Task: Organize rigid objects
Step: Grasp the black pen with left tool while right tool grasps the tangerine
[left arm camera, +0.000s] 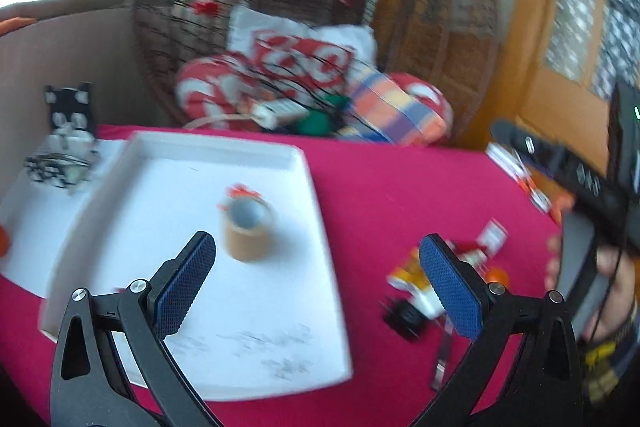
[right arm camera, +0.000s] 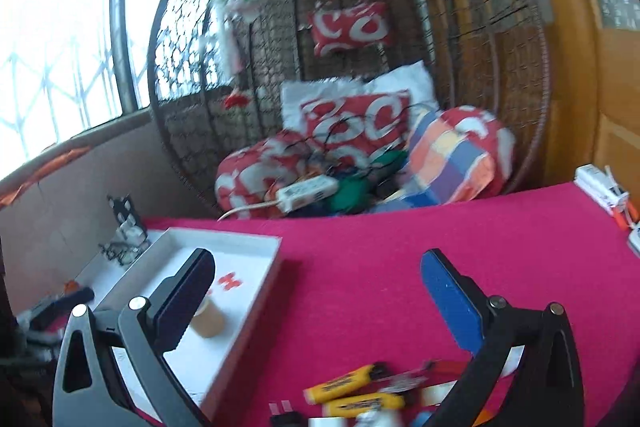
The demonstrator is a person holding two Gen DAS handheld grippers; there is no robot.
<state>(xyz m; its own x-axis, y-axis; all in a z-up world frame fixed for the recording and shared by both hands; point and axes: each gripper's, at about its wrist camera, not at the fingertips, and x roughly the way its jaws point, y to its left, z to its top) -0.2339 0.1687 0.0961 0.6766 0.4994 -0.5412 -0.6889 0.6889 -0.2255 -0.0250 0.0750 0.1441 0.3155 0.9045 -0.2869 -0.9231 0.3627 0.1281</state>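
both wide and holding nothing: left claw [left arm camera: 318,279] above white tray [left arm camera: 296,163] with tape roll [left arm camera: 249,230], right claw [right arm camera: 318,297] above red cloth [right arm camera: 360,267], lighters [right arm camera: 346,383] just below.

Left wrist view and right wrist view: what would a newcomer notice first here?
The bright pink tablecloth fills both views. On its left side lies a white tray holding a brown tape roll. Behind the table, a wicker egg chair is piled with red-and-white cushions.

White tray [left arm camera: 224,147], magenta tablecloth [left arm camera: 400,195], brown tape roll [left arm camera: 249,227]
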